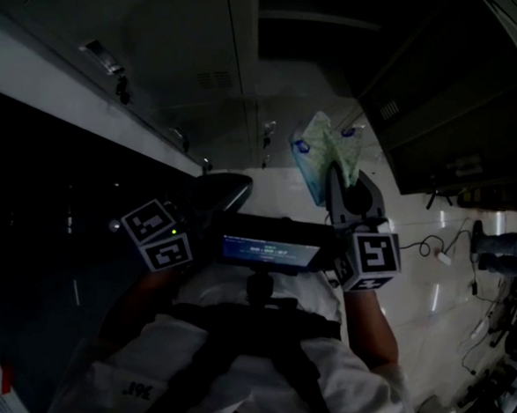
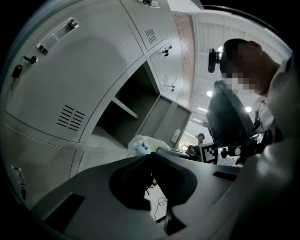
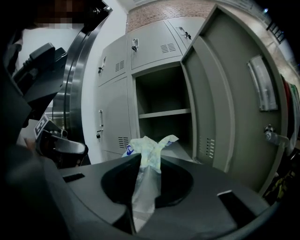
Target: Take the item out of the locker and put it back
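The right gripper's (image 3: 149,158) matte grey jaws pinch narrow on a crinkled, translucent plastic bag (image 3: 144,190). The bag's pale top splays above the tips, and it hangs in the air short of the locker (image 3: 117,93). The left gripper's (image 2: 153,155) jaws meet with nothing between them. Beyond, the smooth grey steel locker stands open. Its door (image 3: 225,108) is swung right, and one flat shelf (image 3: 164,113) has dark room above and below.

You can read nothing here: the small screen (image 1: 269,250) at your chest is too blurred, and the blue mark on the bag (image 3: 145,152) is illegible.
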A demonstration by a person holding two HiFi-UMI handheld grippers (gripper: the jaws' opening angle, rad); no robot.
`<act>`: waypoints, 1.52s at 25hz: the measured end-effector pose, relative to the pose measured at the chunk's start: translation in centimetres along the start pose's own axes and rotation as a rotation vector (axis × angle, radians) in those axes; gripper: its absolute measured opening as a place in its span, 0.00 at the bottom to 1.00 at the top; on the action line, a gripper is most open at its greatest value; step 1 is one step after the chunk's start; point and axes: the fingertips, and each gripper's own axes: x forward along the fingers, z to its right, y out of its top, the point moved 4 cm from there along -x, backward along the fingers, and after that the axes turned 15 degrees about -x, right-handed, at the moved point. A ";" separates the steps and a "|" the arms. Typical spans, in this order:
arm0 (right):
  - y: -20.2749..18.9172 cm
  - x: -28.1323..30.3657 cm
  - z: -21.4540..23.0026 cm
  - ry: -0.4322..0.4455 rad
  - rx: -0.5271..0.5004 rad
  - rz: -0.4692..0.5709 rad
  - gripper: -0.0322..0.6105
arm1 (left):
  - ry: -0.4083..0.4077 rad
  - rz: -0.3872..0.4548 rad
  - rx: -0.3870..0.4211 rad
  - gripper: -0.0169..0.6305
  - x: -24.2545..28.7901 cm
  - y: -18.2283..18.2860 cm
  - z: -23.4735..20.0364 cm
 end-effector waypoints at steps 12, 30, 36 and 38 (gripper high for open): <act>-0.2 0.4 -0.4 0.037 0.005 -0.015 0.09 | -0.022 -0.040 0.008 0.01 0.6 -0.2 0.8; -0.3 1.1 -0.1 0.065 -0.012 -0.025 0.09 | -0.059 -0.047 0.045 0.01 0.9 -0.1 1.8; -0.6 1.2 -0.3 0.068 -0.006 -0.030 0.09 | -0.075 -0.020 0.113 0.01 1.0 0.2 2.2; -0.7 1.2 -0.3 0.068 -0.004 -0.032 0.09 | -0.090 -0.015 0.134 0.01 1.1 0.3 2.5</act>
